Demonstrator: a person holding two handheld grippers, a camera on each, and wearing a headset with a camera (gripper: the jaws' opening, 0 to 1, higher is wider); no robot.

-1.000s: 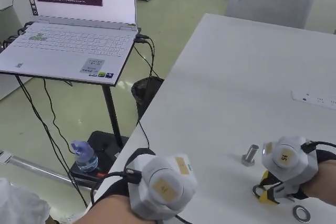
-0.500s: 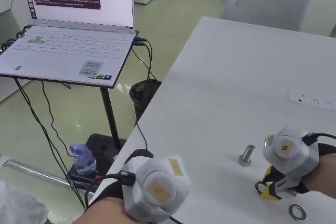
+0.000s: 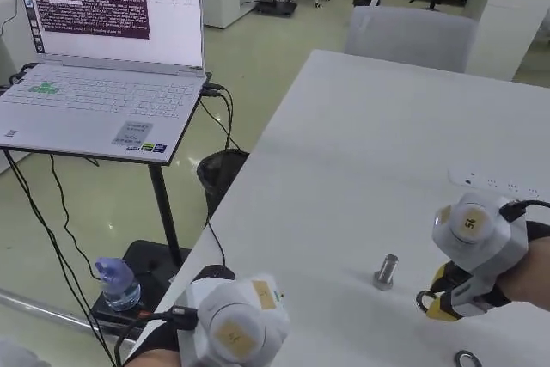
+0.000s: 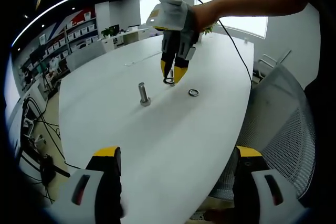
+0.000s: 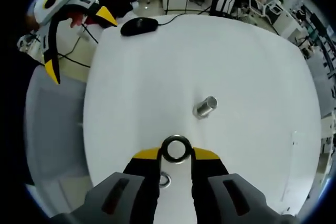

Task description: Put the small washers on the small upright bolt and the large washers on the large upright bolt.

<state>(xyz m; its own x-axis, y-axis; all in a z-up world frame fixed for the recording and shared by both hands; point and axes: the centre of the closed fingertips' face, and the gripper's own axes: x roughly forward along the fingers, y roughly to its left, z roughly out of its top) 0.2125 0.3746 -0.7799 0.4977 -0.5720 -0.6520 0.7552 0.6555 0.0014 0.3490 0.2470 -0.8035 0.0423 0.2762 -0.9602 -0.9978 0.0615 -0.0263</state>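
Head view, from the left: a laptop (image 3: 94,100) stands on a stand beside the white tabletop (image 3: 361,152). At the tabletop's near edge is the left tool (image 4: 177,156); the left gripper view shows its jaws wide apart with nothing between them. An upright bolt (image 3: 386,271) stands on the tabletop, just left of the right tool (image 3: 430,305), which is clamped on a washer (image 5: 176,149). A second washer (image 3: 468,358) lies flat farther right.

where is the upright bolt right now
In the head view the bolt stands on the white table, just left of the right gripper, which holds a washer.
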